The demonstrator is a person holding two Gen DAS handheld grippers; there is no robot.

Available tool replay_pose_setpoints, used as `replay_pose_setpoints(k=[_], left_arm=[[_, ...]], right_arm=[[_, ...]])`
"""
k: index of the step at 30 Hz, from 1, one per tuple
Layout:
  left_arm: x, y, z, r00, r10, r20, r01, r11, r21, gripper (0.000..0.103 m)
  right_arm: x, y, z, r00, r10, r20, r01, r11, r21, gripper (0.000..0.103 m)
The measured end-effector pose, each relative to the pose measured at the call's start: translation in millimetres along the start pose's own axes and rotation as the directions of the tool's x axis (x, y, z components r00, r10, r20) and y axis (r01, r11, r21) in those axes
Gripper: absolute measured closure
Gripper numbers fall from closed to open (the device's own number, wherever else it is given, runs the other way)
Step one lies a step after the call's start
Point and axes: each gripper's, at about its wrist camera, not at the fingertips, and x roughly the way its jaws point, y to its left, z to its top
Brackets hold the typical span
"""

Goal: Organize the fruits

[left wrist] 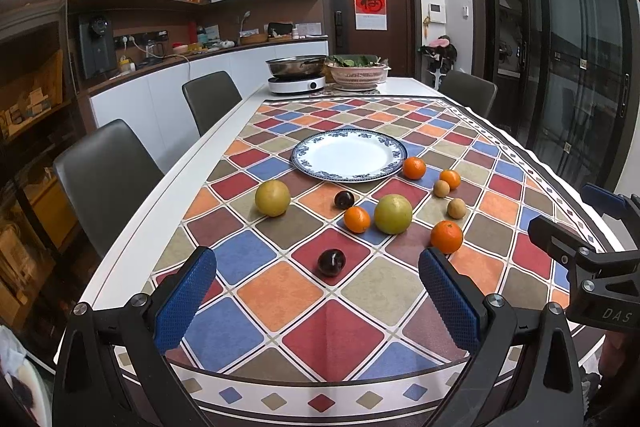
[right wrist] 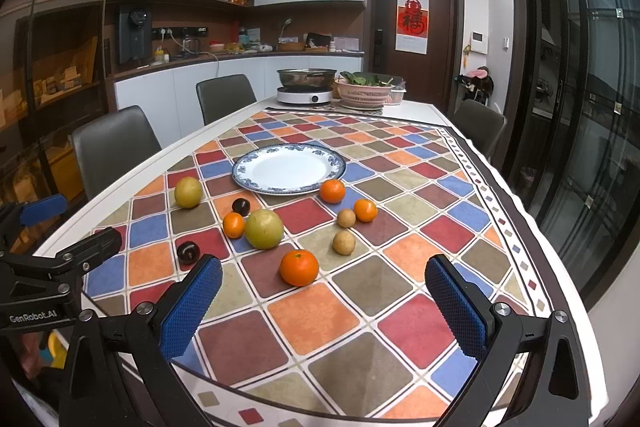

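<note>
While both the left tongs (left wrist: 318, 301) and the right tongs (right wrist: 324, 299) are held wide and empty above the worktop (left wrist: 312, 311), the fruits — nearest, an orange (right wrist: 299, 267) — are seen scattered before the bare plate (left wrist: 348, 155), and a centred, gentle squeeze is advised.

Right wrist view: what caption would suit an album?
Open right gripper hovers before a near orange tangerine, with a bare blue-rimmed white plate beyond.
</note>
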Motion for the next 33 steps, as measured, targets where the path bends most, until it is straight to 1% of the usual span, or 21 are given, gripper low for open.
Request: replay_pose_setpoints(k=[33], left_arm=[[-1.9,3.7,1.6,1.0,0.001,0.004,-0.001,1.0,-0.006,0.0]], right_arm=[[-0.4,0.8,-0.1,1.0,-0.003,0.001,0.003,1.0,-0.005,0.001]])
